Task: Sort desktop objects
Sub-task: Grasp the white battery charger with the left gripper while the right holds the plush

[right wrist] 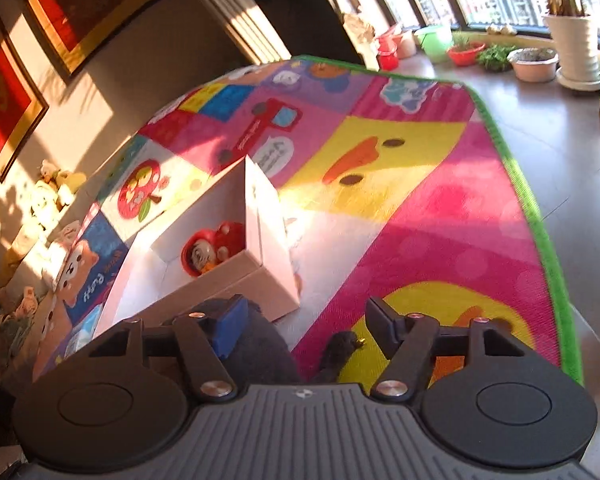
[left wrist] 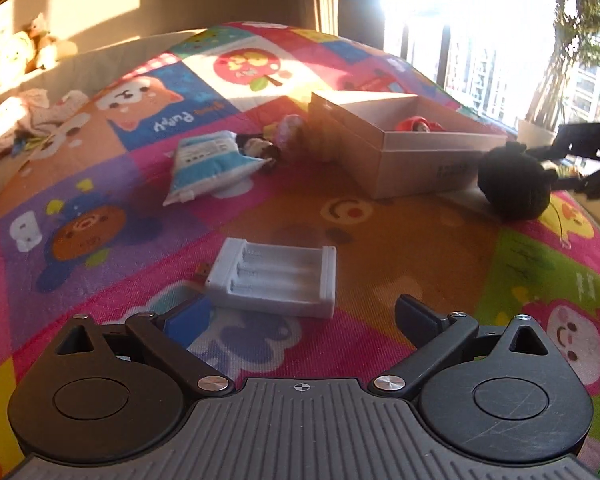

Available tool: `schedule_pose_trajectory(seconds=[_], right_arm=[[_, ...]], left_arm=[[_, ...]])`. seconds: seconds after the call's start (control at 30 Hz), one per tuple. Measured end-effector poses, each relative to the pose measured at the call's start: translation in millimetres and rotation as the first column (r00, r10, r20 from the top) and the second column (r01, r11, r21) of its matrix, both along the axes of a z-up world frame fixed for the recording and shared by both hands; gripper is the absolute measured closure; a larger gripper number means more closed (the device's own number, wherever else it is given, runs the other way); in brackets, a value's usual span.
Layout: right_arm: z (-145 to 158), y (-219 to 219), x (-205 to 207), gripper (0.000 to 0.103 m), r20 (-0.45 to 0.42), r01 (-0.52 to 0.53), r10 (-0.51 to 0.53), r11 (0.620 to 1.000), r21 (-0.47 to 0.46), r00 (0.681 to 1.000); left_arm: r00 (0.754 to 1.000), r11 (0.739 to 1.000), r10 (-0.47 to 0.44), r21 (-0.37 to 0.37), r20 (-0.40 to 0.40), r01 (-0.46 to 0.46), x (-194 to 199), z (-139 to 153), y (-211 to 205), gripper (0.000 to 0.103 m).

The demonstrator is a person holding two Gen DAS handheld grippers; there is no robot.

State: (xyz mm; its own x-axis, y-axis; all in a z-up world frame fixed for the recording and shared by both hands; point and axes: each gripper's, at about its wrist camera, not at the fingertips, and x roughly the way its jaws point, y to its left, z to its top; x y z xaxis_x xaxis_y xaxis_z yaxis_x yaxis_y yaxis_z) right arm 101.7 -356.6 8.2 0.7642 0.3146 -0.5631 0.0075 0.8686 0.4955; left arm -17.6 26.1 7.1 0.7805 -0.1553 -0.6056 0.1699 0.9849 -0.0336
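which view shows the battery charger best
The left wrist view: the grey battery charger lies whole on the play mat, its slots facing up, just ahead of the open left gripper. The right wrist view shows none of it.

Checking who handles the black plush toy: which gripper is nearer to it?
Right. The black plush toy sits between the right gripper's jaws; the left gripper is across the mat, by the battery charger.

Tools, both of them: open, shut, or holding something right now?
Left tool: open, nothing held; white battery charger lies just ahead.
Right tool: open around black plush toy; grip cannot be told.
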Motion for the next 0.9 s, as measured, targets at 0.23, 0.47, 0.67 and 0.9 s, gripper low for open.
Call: schedule_pose_trajectory(seconds=[0.23, 0.47, 0.67, 0.9], right_arm=[[21, 94, -27, 0.032, 0.065, -0.330, 0.355, 0.911, -0.248, 0.932], [15, 141, -42, 0.026, 0.065, -0.353, 0.436, 0.799, -0.487, 0.897], [0, 124, -17, 0.020, 0.002, -0.329, 0.353, 0.874, -0.358, 0.935], [20, 119, -48, 0.035, 0.036, -0.346, 0.406, 0.818, -0.459, 0.913]], left_arm=[[1.000, 0.998, 0.026, -0.053, -0.008, -0.027, 2, 0, 10, 0.001], [1.000, 0.998, 0.011, -0.068, -0.011, -0.012, 3, -1, 12, 0.000], [1.000, 1.000, -0.011, -0.029, -0.028, 0.010, 7, -1, 4, 0.000], [1.000, 0.986, 0.020, 0.165, -0.003, -0.019, 29, -1, -10, 0.000]])
